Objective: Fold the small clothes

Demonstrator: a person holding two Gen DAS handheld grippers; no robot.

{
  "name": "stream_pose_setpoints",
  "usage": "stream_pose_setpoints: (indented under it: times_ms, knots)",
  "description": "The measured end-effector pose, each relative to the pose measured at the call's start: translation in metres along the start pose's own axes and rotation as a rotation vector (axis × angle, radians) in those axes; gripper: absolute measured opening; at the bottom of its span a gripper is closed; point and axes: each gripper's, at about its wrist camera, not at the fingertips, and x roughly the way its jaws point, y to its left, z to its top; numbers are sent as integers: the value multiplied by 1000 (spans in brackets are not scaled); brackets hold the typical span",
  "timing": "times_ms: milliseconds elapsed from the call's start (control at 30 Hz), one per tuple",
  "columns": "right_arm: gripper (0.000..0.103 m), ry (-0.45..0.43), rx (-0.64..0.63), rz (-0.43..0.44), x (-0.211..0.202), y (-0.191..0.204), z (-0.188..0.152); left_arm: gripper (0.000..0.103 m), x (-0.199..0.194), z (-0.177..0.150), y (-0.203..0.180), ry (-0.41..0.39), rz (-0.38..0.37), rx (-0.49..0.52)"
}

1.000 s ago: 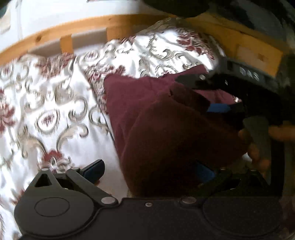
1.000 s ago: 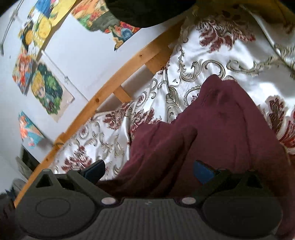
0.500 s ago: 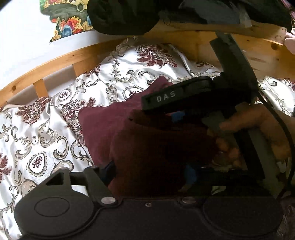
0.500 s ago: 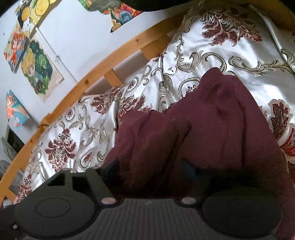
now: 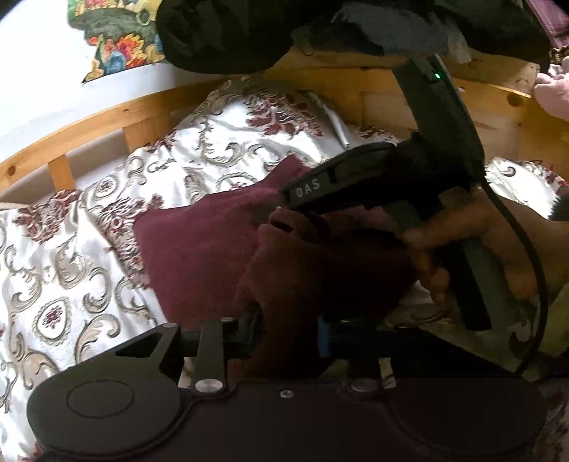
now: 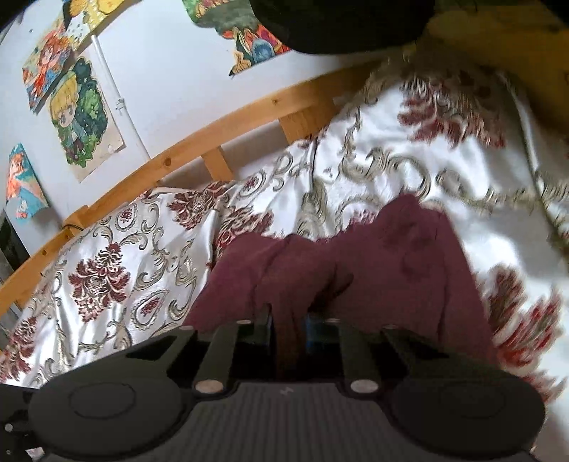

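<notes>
Pinching a gather of maroon garment (image 5: 199,256) between its two fingers, the left gripper (image 5: 290,328) has its jaws drawn in close on the cloth, with the blue pad (image 5: 323,337) of one finger showing just at the fabric's edge. Ahead of it the rest of that maroon piece lies spread on a white satin bedspread (image 5: 71,248) patterned with red flowers and grey scrolls. Just ahead and to the right of the left gripper sits the right gripper's black body (image 5: 373,184), lettered on its side, with the person's right hand (image 5: 473,245) wrapped round its handle; its fingertips are hidden behind the cloth from this side. From the right wrist camera, the right gripper (image 6: 288,330) is likewise clamped on a bunched fold of the same garment (image 6: 391,263), the fabric standing up between the nearly closed fingers and draping away forward onto the bedspread (image 6: 117,284). Beyond the cloth runs a pale wooden bed rail (image 6: 220,128), and behind that a white wall with cartoon posters (image 6: 81,113) stuck to it. Dark clothing (image 5: 227,32) hangs over the top of the frame above both tools, its shape unclear. The far right of the right wrist view is smeared with blur.
</notes>
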Motion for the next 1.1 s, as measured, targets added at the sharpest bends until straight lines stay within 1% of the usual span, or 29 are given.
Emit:
stream_pose_setpoints:
  times_ms: [167,333,700,933,1100]
  knots:
    - [16,-32,-36,-44,-15,-7,8,31,8,5,-15,-7,-50,39]
    - [16,-39,-52,-75,-27,-15,12,32,13,9,-28,-12,-85,63]
    - [16,-51,-43,-128,-39,-24,17,32,21,12,-38,-8,-114,69]
    - [16,-73,-28,-156,-45,-37,21,32,29,17,-44,-9,-140,103]
    - [16,-80,-23,-174,-46,-43,22,32,33,19,-47,-8,-153,109]
